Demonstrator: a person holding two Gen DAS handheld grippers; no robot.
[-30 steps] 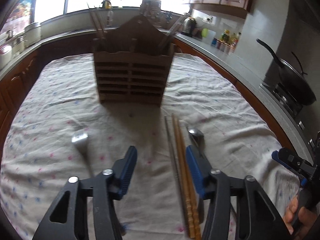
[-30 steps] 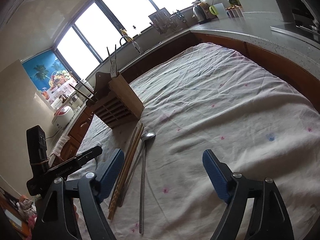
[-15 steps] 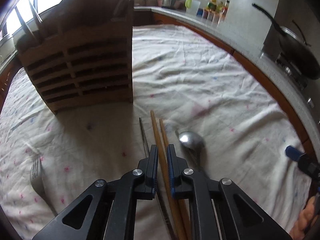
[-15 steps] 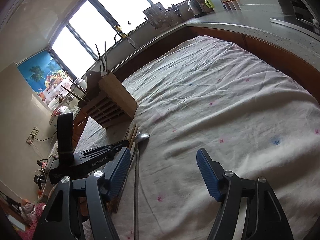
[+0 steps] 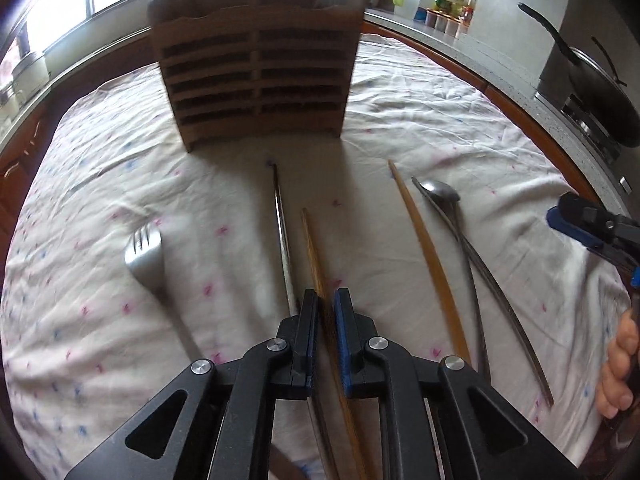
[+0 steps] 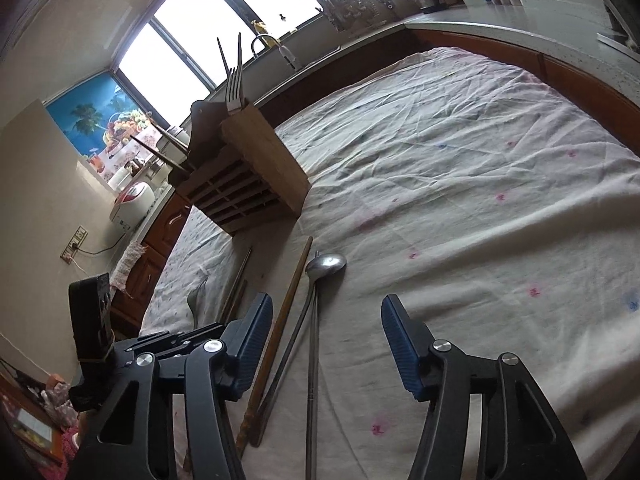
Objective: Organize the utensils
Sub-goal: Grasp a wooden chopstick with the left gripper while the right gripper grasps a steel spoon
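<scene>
left gripper (image 5: 327,304): jaws drawn nearly together, pinching a wooden chopstick (image 5: 313,250) that runs up between the blue pads toward the holder.
right gripper (image 6: 326,340): jaws half spread and just been narrowing, low over the cloth; the spoon handle and a metal chopstick lie between them, the pads touching neither as far as i can see.
holder (image 5: 256,76): slatted wooden utensil box standing upright on the cloth, beyond the loose pieces; in the right wrist view a fork (image 6: 234,88) stands tines up in it.
second wooden chopstick (image 5: 428,256): flat on the cloth, apart from the pinched one, just beside the spoon.
spoon (image 5: 442,196): steel, bowl toward the holder, with a thin metal chopstick (image 5: 504,300) crossing its handle.
other metal chopstick (image 5: 280,232): just left of the pinched stick.
loose fork (image 5: 146,256): on the cloth at the left, tines toward the holder.
cloth (image 5: 420,120): pale, crumpled, dotted pink and blue.
hand (image 5: 618,372): fingers at the right edge, on the right gripper.
</scene>
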